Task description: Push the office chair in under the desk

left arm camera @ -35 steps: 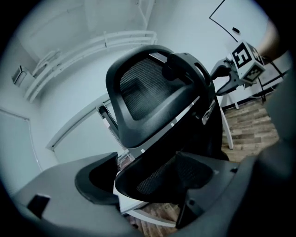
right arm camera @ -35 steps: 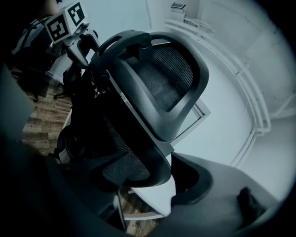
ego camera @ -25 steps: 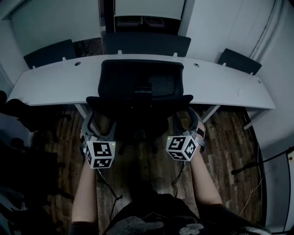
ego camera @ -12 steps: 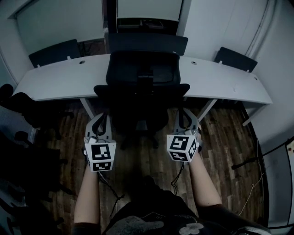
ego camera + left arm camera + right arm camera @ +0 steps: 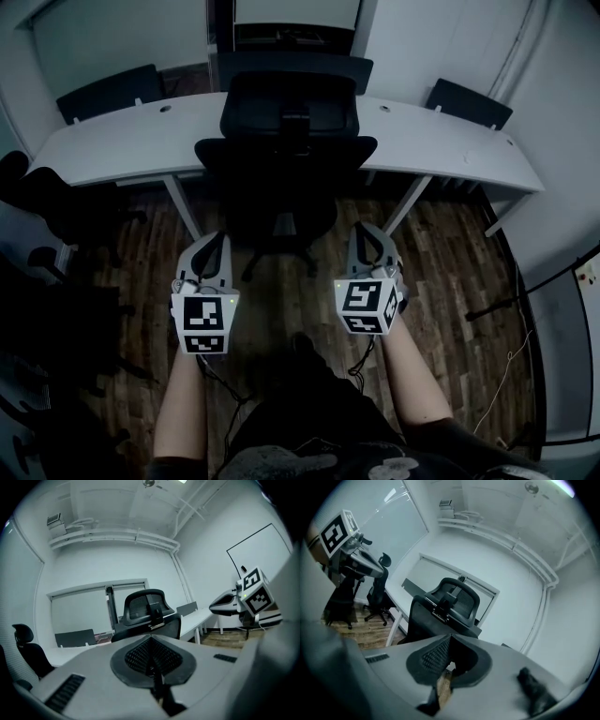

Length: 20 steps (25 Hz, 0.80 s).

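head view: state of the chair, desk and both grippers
office chair: upright, backrest at the desk edge, free of both grippers
desk: chair pushed up against its front
left gripper: shut, just closed, nothing held
right gripper: shut, just closed, nothing held

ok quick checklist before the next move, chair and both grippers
1. office chair against the desk: ok, backrest at the front edge.
2. Chair between the desk legs: ok.
3. left gripper clear of the chair: ok, jaws just closed, nothing between them.
4. right gripper clear of the chair: ok, jaws just closed, empty.
5. How far the seat goes under the top: cannot tell, hidden from above.
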Each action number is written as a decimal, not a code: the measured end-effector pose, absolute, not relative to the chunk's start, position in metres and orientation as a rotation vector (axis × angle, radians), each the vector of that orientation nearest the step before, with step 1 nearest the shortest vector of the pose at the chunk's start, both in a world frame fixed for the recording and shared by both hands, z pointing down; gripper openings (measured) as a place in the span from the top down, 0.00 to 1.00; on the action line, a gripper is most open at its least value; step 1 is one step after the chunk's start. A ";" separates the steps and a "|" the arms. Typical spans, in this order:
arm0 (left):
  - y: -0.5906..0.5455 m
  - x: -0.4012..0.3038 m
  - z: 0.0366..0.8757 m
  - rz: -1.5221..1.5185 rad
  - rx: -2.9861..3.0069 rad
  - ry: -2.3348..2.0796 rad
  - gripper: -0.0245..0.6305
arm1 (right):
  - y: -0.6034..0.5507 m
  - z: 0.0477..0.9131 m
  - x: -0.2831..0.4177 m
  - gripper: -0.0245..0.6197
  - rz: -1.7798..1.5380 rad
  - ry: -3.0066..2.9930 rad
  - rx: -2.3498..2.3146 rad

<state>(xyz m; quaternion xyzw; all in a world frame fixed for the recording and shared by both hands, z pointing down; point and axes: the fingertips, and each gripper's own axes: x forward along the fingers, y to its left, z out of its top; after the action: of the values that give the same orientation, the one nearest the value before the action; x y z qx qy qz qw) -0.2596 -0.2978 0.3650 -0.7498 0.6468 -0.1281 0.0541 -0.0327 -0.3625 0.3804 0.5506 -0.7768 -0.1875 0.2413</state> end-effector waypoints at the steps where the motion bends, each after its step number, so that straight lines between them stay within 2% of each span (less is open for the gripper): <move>1: -0.291 -0.256 0.366 -0.379 -2.295 1.958 0.94 | -0.352 0.381 -0.032 0.93 -0.508 -2.131 1.507; 8: -0.264 -0.234 0.385 -0.342 -2.368 1.954 0.94 | -0.300 0.400 -0.027 0.93 -0.446 -2.171 1.470; 20: -0.241 -0.191 0.377 -0.358 -2.332 1.997 0.94 | -0.276 0.386 -0.005 0.93 -0.392 -2.309 1.410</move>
<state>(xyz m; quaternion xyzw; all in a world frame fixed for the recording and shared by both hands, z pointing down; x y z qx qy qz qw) -0.1910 -0.2412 0.3770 -0.7542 0.6458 -0.1157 0.0254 -0.0047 -0.2758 0.3863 0.5052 -0.8271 -0.1404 0.2025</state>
